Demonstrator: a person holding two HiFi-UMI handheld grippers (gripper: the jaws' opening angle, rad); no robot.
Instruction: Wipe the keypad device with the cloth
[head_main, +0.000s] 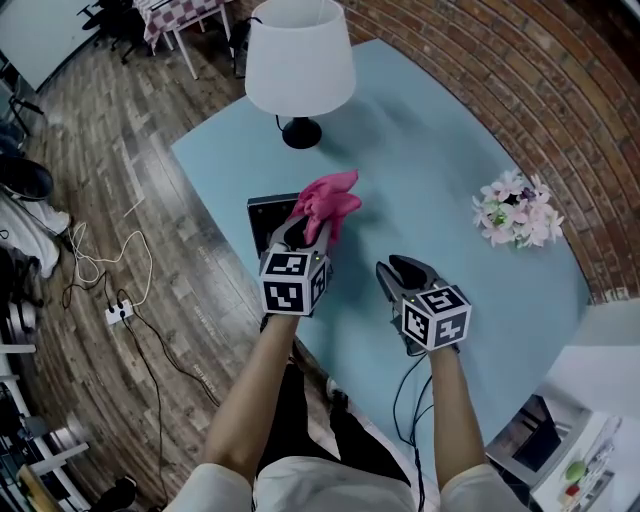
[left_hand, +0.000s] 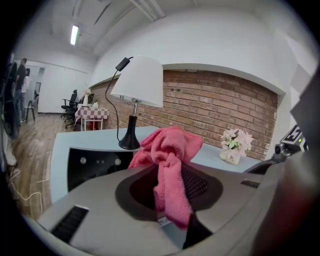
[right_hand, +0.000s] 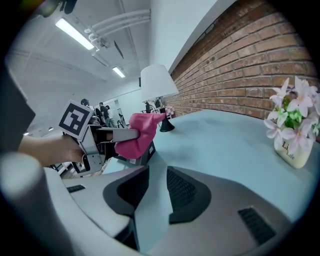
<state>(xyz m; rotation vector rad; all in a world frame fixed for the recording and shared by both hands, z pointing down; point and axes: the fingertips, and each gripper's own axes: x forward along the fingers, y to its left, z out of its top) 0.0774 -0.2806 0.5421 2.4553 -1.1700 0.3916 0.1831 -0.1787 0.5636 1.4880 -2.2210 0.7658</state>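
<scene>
The left tongs (head_main: 305, 228) clamp the cloth (head_main: 328, 200), the right tongs (head_main: 400, 270) stand apart; better press it flat onto the keypad device (head_main: 268, 212).

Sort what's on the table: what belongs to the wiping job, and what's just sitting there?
Job:
- crumpled pink cloth, clamped in the left tongs
- flat black keypad device, below the cloth on the pale blue table
- right tongs, open and empty

Lying about:
- white-shaded lamp with black base
- small pot of pink-white flowers
</scene>
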